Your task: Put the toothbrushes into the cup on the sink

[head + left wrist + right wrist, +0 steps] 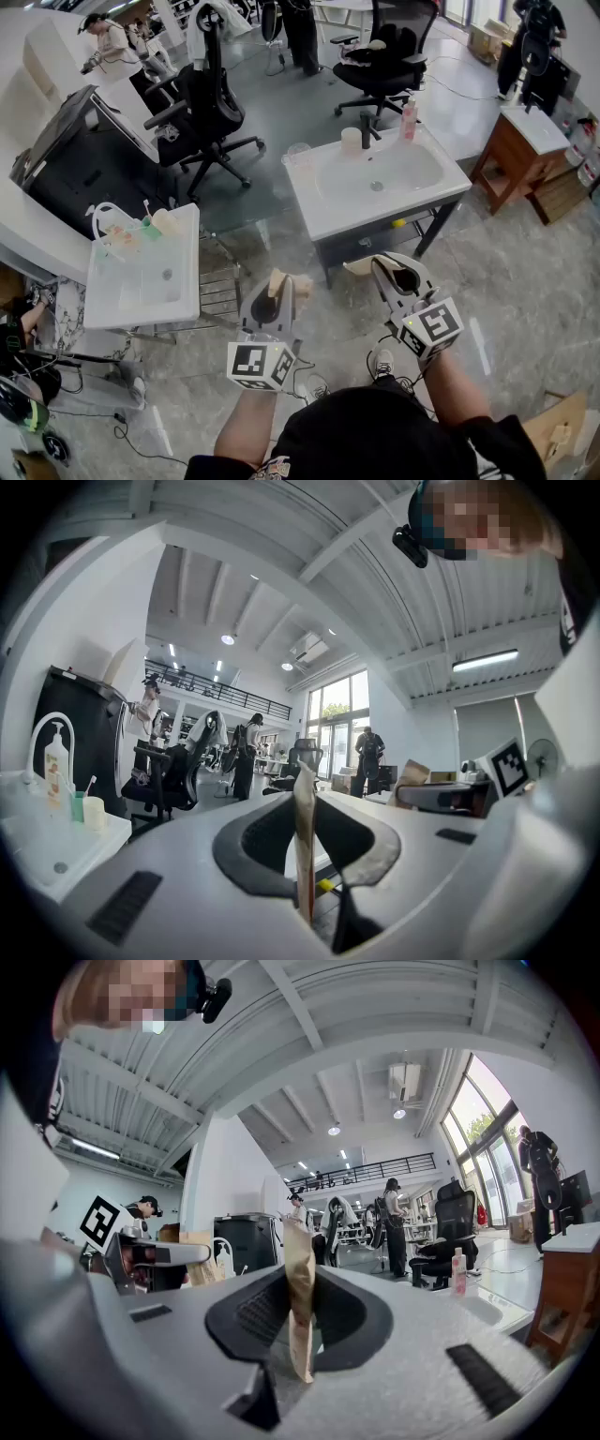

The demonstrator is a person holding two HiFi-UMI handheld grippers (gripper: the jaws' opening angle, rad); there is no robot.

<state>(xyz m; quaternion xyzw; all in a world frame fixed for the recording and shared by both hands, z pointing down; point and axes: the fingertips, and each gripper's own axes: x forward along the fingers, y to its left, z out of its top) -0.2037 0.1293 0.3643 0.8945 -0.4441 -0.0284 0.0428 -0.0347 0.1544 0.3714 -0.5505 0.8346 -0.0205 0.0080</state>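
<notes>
tan-padded jaws meet empty on your left gripper (286, 281) and right gripper (370, 265); walk to the sink (323, 220), open both, find the toothbrushes before approaching the cup (351, 141).

**Layout: two sinks, seating and grippers, head view**

The sink (323, 211) stands at frame centre. On its back edge the cup (351, 141) sits just left of the faucet (367, 127), and a bottle (409, 120) stands to the faucet's right. A second sink (112, 305) lies at left, with small items (141, 225) on its upper end. Office chairs (202, 103) occupy the upper frame, and a wooden cabinet (511, 155) stands at right. The left gripper (286, 281) and right gripper (375, 265) sit side by side at lower centre, below the central sink.
</notes>
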